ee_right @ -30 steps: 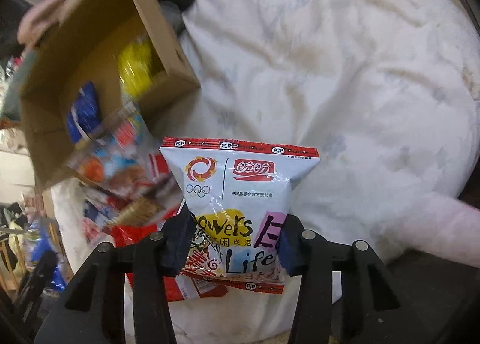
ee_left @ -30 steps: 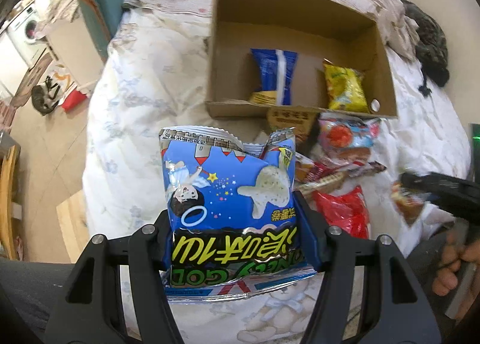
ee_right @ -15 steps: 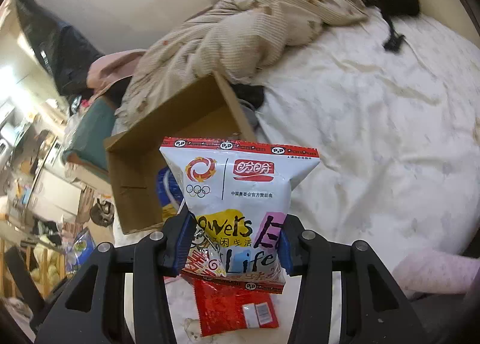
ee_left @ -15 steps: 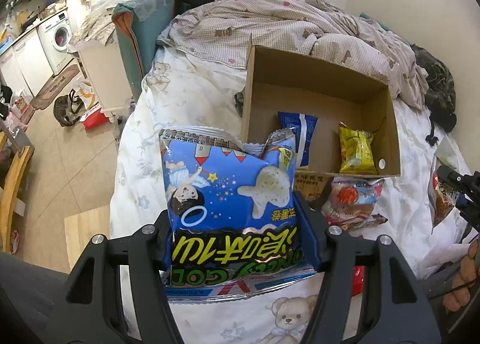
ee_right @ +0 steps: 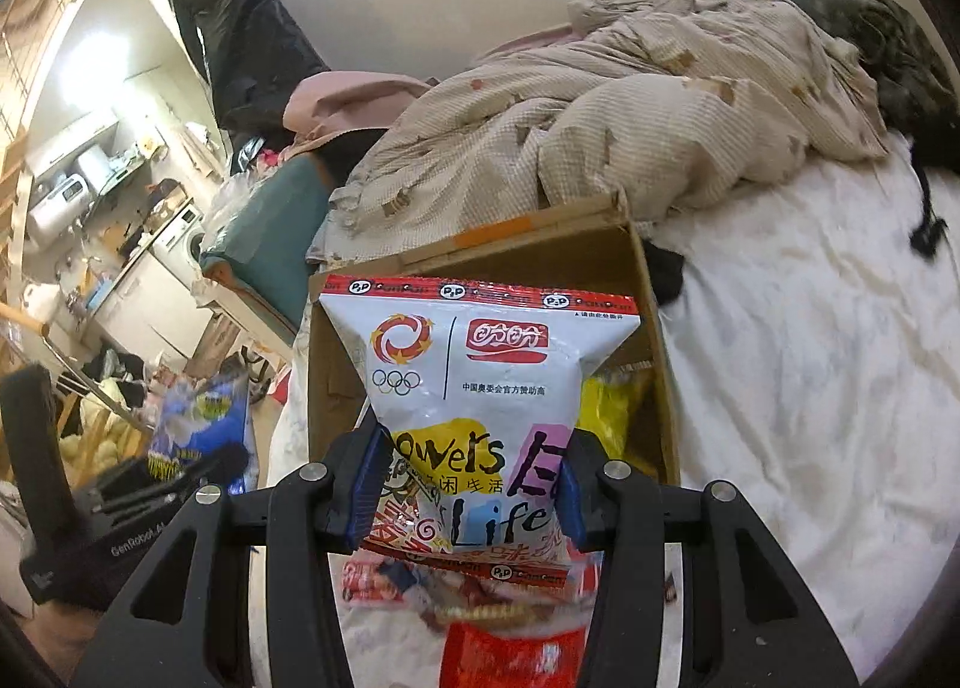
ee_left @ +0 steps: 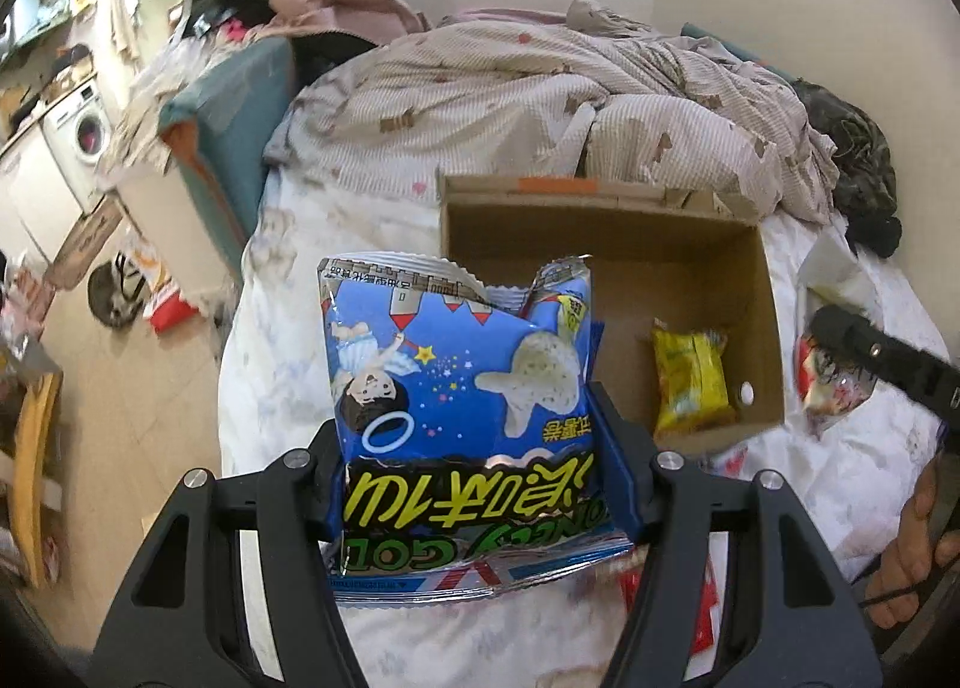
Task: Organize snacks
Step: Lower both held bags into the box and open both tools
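Both bags lifted since | blue bag crinkled | white bag smooth, seemingly sealed

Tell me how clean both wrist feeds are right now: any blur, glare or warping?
Left wrist view: blue snack bag sharp, some glare on its foil bottom; cardboard box clear; floor and laundry corner at left smeared; fisheye bends the edges. Right wrist view: white snack bag crisp; the left gripper and the loose snacks below are motion-blurred; the lit room at upper left is washed out.
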Demonstrator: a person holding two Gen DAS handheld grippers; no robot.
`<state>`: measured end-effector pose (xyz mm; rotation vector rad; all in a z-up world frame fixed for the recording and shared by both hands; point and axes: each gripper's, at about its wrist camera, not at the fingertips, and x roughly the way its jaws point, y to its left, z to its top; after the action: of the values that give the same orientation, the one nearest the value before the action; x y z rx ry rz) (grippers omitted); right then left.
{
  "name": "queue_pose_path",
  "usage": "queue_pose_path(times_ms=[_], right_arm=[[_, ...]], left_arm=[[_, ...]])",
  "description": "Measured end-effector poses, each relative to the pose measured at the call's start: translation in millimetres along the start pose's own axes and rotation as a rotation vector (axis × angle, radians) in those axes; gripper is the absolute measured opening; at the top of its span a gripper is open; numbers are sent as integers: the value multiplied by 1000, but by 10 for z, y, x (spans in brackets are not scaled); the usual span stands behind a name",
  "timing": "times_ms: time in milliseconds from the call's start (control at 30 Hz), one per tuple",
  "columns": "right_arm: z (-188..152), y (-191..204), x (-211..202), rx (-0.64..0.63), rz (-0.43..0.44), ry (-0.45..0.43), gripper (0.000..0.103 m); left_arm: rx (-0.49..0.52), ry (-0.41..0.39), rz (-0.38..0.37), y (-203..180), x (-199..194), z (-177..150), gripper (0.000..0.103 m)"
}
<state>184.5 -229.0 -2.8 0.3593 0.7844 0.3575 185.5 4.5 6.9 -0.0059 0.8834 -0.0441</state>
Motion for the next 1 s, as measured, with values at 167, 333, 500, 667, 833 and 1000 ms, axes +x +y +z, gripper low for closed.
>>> queue_pose_path(times_ms=[167, 333, 500, 667, 833, 1000], right_arm=[[175, -8, 248, -23, -13, 22, 49], [193, -71, 473, -47, -31, 51, 49], [119, -192, 626, -22, -45, 86, 49], [84, -263, 763, -9, -50, 123, 49], [-13, -218, 951, -41, -73, 187, 49], [-20, -204, 976, -41, -74, 191, 51]], left_arm=[[49, -34, -6, -132, 200, 268, 61], [84, -70, -26, -258, 449, 337, 61], [134, -44, -46, -352, 691, 276, 61], [121, -31, -46, -351, 773, 280, 61], [85, -8, -47, -321, 826, 295, 61], [89, -3, -38, -287, 849, 274, 61]])
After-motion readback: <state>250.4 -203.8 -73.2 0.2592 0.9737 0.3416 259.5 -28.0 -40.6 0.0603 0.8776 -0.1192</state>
